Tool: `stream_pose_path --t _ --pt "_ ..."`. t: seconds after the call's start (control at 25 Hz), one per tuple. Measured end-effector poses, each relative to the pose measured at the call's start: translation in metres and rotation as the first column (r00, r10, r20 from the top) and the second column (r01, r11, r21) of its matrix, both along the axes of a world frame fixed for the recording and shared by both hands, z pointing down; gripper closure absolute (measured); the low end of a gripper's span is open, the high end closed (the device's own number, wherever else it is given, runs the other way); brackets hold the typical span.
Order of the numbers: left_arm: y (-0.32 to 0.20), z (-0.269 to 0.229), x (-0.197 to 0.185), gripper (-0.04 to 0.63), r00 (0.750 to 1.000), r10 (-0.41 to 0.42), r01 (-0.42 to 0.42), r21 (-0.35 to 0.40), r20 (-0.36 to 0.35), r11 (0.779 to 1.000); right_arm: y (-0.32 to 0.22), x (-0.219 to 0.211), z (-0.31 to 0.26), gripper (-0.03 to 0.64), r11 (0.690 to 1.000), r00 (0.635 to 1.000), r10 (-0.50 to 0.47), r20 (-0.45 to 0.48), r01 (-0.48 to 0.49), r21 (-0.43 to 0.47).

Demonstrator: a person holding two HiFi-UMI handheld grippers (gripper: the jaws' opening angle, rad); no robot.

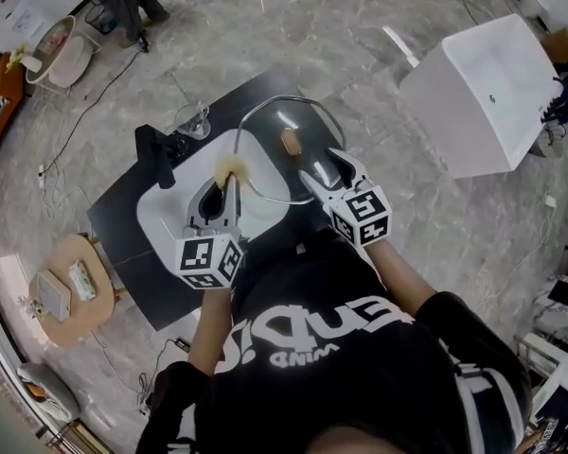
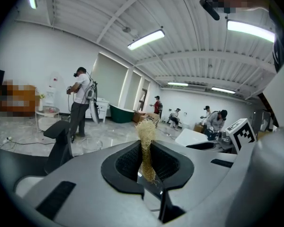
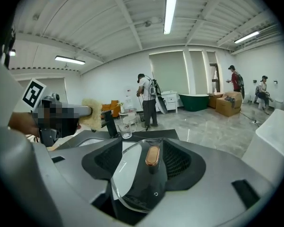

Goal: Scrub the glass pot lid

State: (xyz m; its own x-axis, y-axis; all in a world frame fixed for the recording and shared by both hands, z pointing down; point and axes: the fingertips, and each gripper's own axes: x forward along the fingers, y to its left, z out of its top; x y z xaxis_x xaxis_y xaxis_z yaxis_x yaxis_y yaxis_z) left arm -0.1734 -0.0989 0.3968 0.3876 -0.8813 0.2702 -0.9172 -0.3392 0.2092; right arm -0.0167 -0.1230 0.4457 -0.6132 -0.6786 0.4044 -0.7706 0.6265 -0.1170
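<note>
**Step in hand:** preparation for scrubbing. No contact between scrubber and glass is observed.

**Left gripper** (image 1: 229,185): the jaws are pressed together on a tuft of pale, fibrous scrubber (image 2: 146,143). The tuft projects beyond the fingertips.

**Right gripper** (image 1: 324,171): the jaws are spread wide. The glass pot lid (image 3: 128,183) is seen standing on edge in the gap between them, with its copper-coloured knob (image 3: 152,156) just ahead of the pads. The pads are not seen to press on the glass, so the lid is judged to be unheld at this moment (what props it up cannot be made out).

**Location of the lid:** it is directly ahead of the right gripper, and ahead and to the right of the left gripper's tips, near the scrubber but apart from it. It is placed over the white sink (image 1: 161,211), which is set into the black table (image 1: 123,244).

**Next move, as judged:** the lid must be steadied first, most likely by closing the right jaws on its rim. Only then can the scrubber be carried rightward from the left gripper and pressed flat against the glass. Unless it is steadied, the lid is expected to tip or slide under the scrubbing pressure.
</note>
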Motion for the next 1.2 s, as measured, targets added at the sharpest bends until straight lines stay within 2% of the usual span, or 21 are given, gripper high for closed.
stream_pose_path --t 0.36,0.64,1.0,1.2 --pt "-0.01 0.003 0.003 0.548 0.998 -0.062 0.062 -0.009 0.012 0.998 -0.045 -0.018 0.054 0.387 0.993 0.992 -0.09 -0.089 0.082 -0.09" --pt "-0.011 0.009 0.002 0.548 0.994 -0.106 0.107 -0.033 0.015 0.994 -0.066 -0.035 0.096 0.387 0.972 0.967 -0.188 -0.174 0.157 -0.174" --pt "-0.011 0.02 0.003 0.547 0.994 -0.109 0.109 -0.064 0.008 0.992 -0.075 -0.05 0.126 0.388 0.954 0.928 -0.262 -0.265 0.207 -0.219" --pt "-0.013 0.023 0.006 0.547 0.995 -0.097 0.098 -0.067 0.013 0.993 -0.076 -0.049 0.129 0.388 0.945 0.92 -0.287 -0.269 0.225 -0.237"
